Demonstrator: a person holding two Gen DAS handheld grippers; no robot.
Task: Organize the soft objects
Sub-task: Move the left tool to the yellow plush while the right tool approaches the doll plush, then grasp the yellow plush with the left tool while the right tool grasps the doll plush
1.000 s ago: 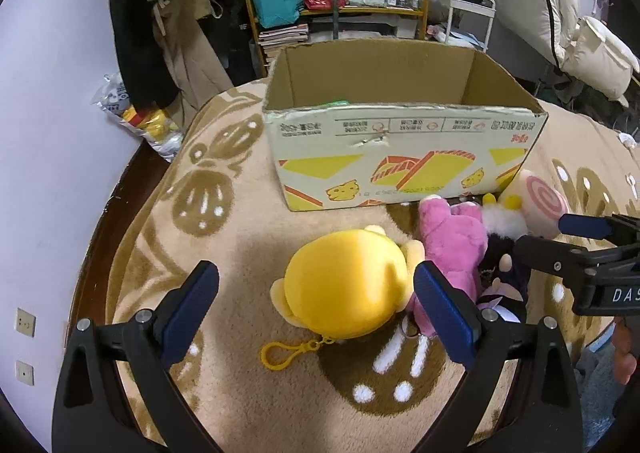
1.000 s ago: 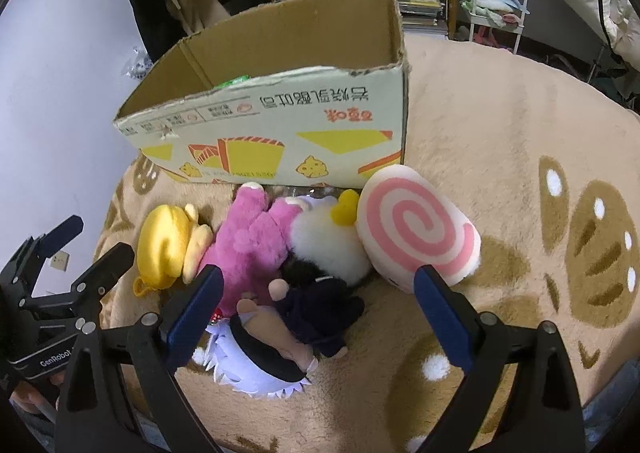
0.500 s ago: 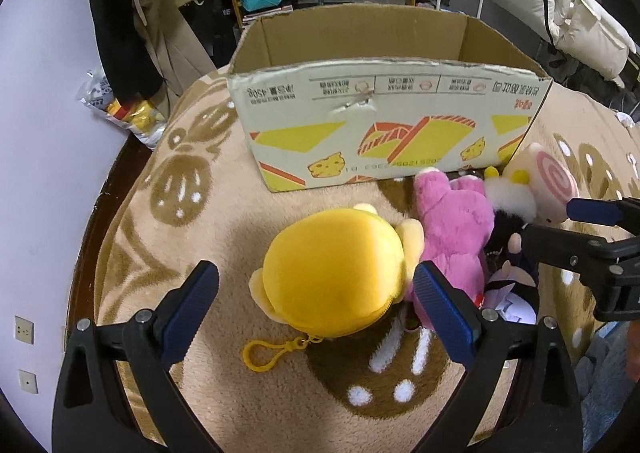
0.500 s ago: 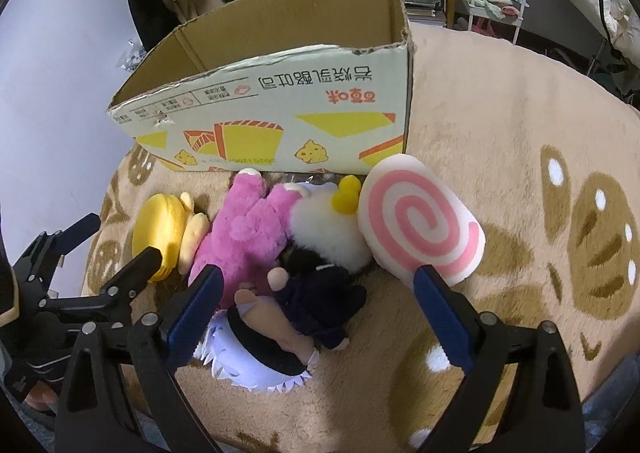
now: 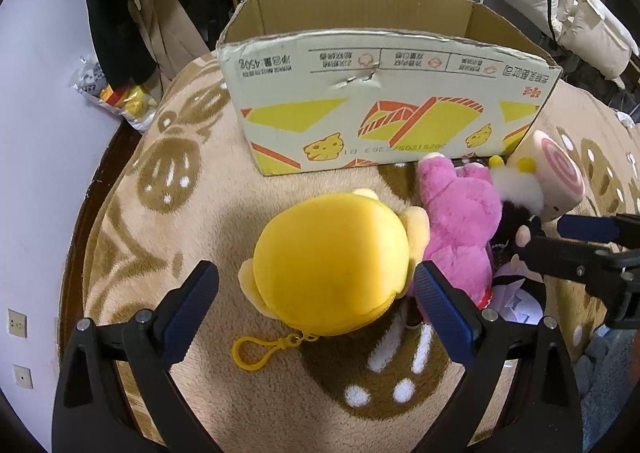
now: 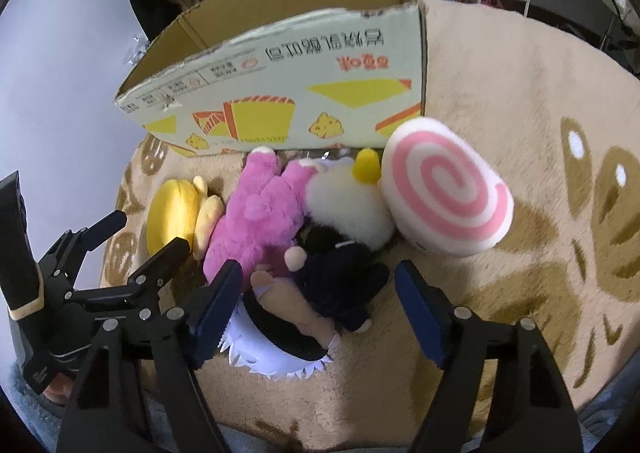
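Observation:
A yellow plush (image 5: 332, 265) with a yellow clip loop lies on the beige blanket, just in front of my open left gripper (image 5: 316, 307), whose blue pads straddle it without touching. Beside it lie a pink plush (image 5: 460, 225), a white fluffy plush (image 6: 348, 205), a dark-clothed doll (image 6: 336, 285) and a pink-swirl cushion (image 6: 444, 193). My right gripper (image 6: 318, 313) is open over the dark doll. The open cardboard box (image 5: 380, 101) stands behind the toys. The yellow plush also shows in the right wrist view (image 6: 174, 213), with the left gripper (image 6: 140, 241) at it.
The blanket (image 6: 520, 93) with brown patterns covers a round surface whose dark edge (image 5: 100, 181) drops off at the left. Shelves, hanging clothes (image 5: 120, 13) and bags stand behind the box. A white pillow (image 5: 596, 33) is at the far right.
Both grippers have moved forward and down toward the toys. The yellow plush now sits between the left gripper's pads, and the right gripper's pads frame the dark doll. No toy has moved.

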